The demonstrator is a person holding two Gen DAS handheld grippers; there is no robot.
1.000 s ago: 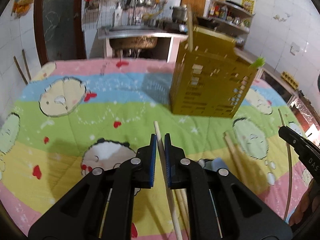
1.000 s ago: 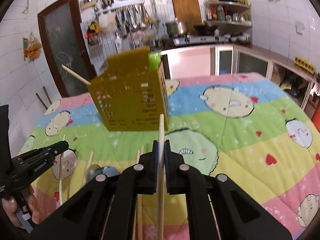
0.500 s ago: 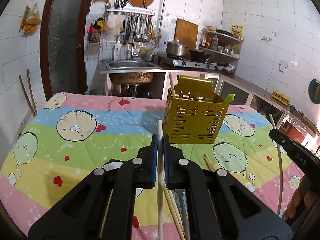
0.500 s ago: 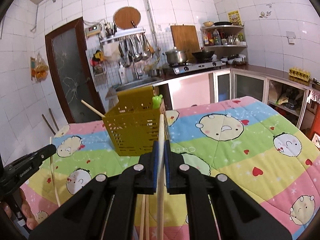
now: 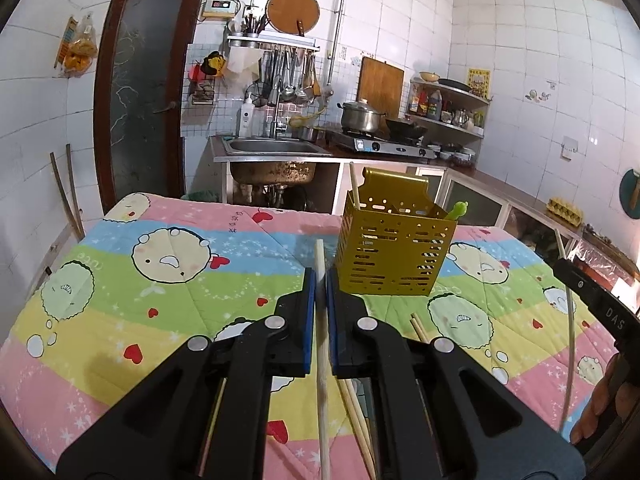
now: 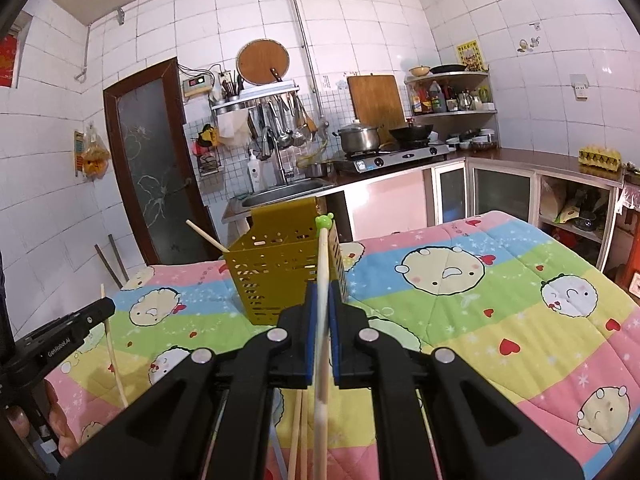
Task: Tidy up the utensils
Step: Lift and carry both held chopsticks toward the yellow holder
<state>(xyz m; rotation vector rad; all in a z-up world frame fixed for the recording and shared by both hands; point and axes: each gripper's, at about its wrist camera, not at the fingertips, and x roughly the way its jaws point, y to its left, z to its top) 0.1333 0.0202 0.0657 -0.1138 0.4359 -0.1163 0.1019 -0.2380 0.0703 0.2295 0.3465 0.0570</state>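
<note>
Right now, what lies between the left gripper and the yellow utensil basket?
Only bare quilt, seen in the left wrist view. The left gripper, shut on a chopstick, sits just short of the yellow utensil basket.

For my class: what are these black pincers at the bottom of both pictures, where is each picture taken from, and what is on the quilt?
No robot here: a person holds a hand-held gripper in each hand, each with a camera looking along its fingers. One view shows the left hand-held gripper, shut on a wooden chopstick; the other shows the right hand-held gripper, shut on another chopstick. On the cartoon quilt stands a yellow perforated utensil holder, already holding a chopstick and a green-topped utensil. More loose chopsticks lie on the quilt.
</note>
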